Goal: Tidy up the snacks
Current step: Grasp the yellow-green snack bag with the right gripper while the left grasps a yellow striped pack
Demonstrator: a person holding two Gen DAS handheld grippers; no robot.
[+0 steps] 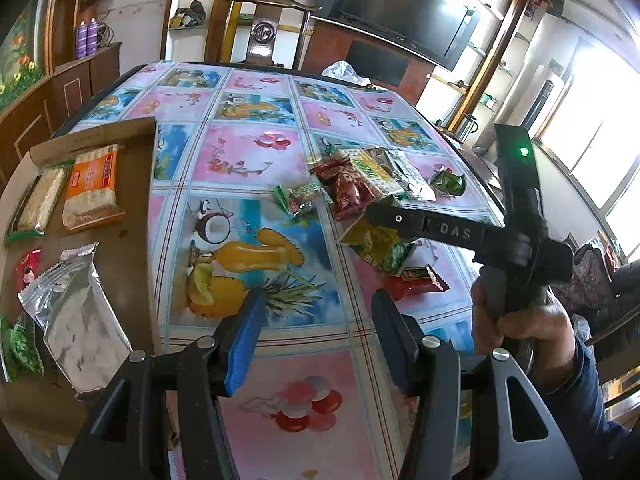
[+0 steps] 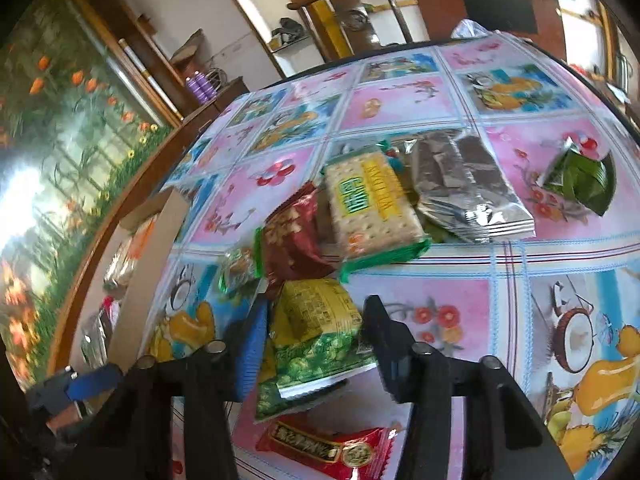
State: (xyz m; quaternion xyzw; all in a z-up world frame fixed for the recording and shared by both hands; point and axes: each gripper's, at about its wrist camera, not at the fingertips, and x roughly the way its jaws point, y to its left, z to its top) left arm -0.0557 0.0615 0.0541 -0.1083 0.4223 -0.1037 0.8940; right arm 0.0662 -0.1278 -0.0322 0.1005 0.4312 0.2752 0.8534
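A pile of snack packets lies on the patterned table. In the right wrist view my right gripper is open around a yellow-green pea snack packet, its jaws on either side, not closed. Behind it lie a cracker pack, a dark red packet, a silver packet and a green leaf packet. A red packet lies below the gripper. My left gripper is open and empty above the table. The right gripper shows in the left wrist view over the pile.
A cardboard tray at the left holds an orange cracker pack, a silver bag and other packets. A chair and a TV stand beyond the table. A white plastic bag lies at the far edge.
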